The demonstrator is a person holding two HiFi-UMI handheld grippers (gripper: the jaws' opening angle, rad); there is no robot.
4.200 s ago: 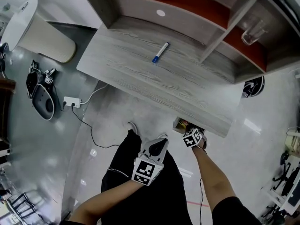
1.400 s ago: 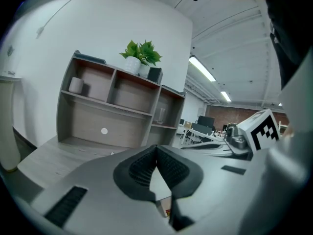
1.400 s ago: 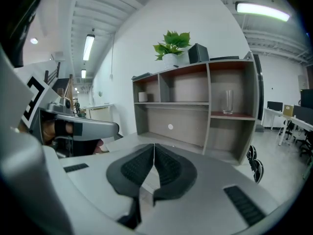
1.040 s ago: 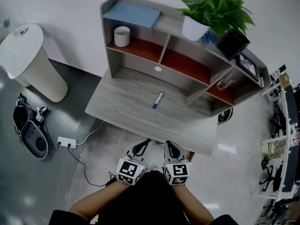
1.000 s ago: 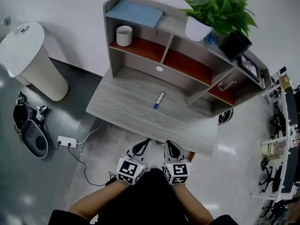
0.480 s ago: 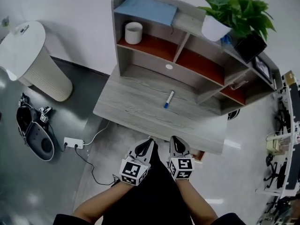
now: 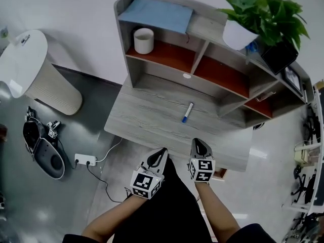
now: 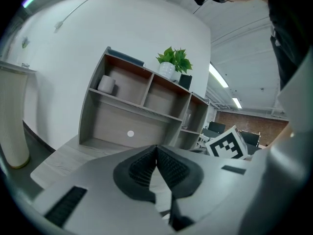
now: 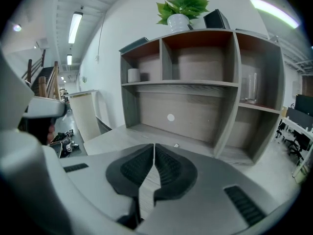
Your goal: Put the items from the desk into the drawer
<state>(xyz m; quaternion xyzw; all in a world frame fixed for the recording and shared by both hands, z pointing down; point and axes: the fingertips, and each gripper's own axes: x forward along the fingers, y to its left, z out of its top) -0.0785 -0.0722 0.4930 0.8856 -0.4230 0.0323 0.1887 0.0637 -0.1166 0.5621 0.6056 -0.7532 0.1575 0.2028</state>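
A slim white marker with a blue cap lies flat on the grey wood-grain surface, close to the middle of its back edge. Behind it rises a boxy shelf unit with red-brown boards. The left tongs and right tongs hover just off the front edge. Each has its ribbed black pads pressed together on nothing.

- We note a white wall behind the grey wood surface, which carries a shelf unit with red-brown boards.
- Glossy grey floor; white bin at left, power strip near it.
- Ceiling strip lights are lit.
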